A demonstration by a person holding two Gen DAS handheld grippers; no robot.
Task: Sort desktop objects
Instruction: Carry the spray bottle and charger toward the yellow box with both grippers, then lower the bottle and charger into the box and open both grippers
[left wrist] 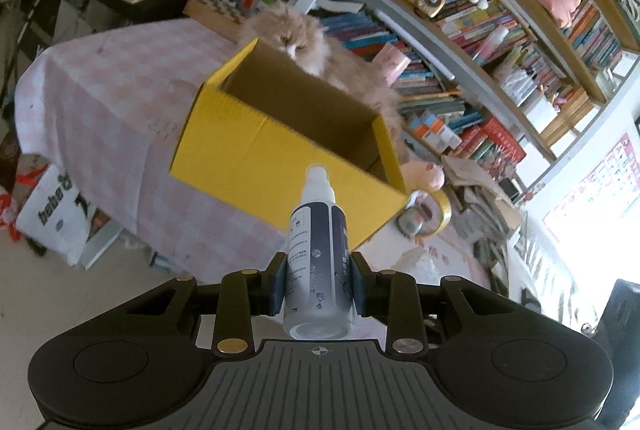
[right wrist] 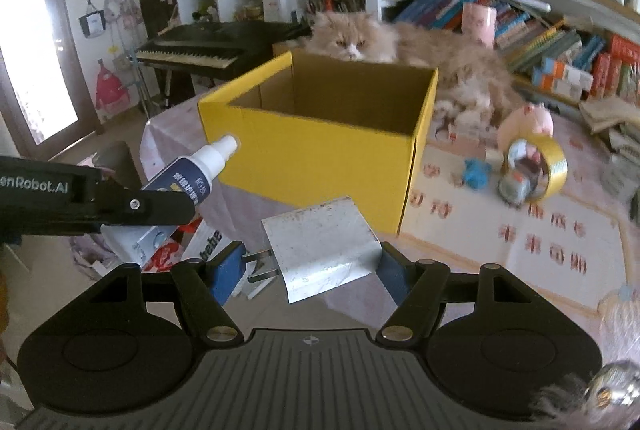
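Note:
My left gripper (left wrist: 319,284) is shut on a spray bottle (left wrist: 319,250) with a white cap and dark label, held in the air short of the open yellow cardboard box (left wrist: 256,154). In the right wrist view the bottle (right wrist: 192,170) and left gripper (right wrist: 152,206) are at the left, near the box (right wrist: 320,154). My right gripper (right wrist: 308,272) is shut on a white plug adapter (right wrist: 320,248), its prongs pointing left, held in front of the box.
A fluffy cat (right wrist: 400,50) lies behind the box on the pink checked tablecloth (left wrist: 108,90). A roll of gold tape (right wrist: 548,166), a pink plush (right wrist: 528,122) and small toys (right wrist: 476,172) lie right of the box. Bookshelves (left wrist: 500,42) stand behind, a keyboard (right wrist: 200,52) at left.

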